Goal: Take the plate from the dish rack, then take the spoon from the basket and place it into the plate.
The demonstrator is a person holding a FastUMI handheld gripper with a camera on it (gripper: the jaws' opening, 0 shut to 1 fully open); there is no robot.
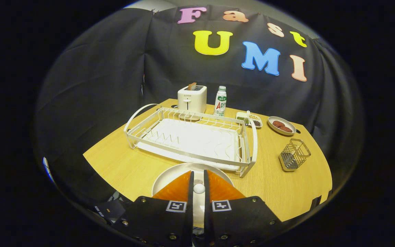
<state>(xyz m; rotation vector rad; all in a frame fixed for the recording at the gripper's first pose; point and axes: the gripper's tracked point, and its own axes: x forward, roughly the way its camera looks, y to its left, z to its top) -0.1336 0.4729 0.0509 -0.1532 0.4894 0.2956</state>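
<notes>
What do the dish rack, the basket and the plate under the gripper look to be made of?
Dish rack: white coated wire over a glossy, plastic-looking drip tray. Basket: bare metal wire, with glints on its grid. Plate: smooth white, likely ceramic or melamine. The gripper is shut on a white spoon above it.

my fingers point(199, 185) sit nearly closed over the plate point(170, 176); the dish rack point(190, 137) blocks straight ahead, open table point(273, 185) leads right to the basket point(294, 154).
</notes>
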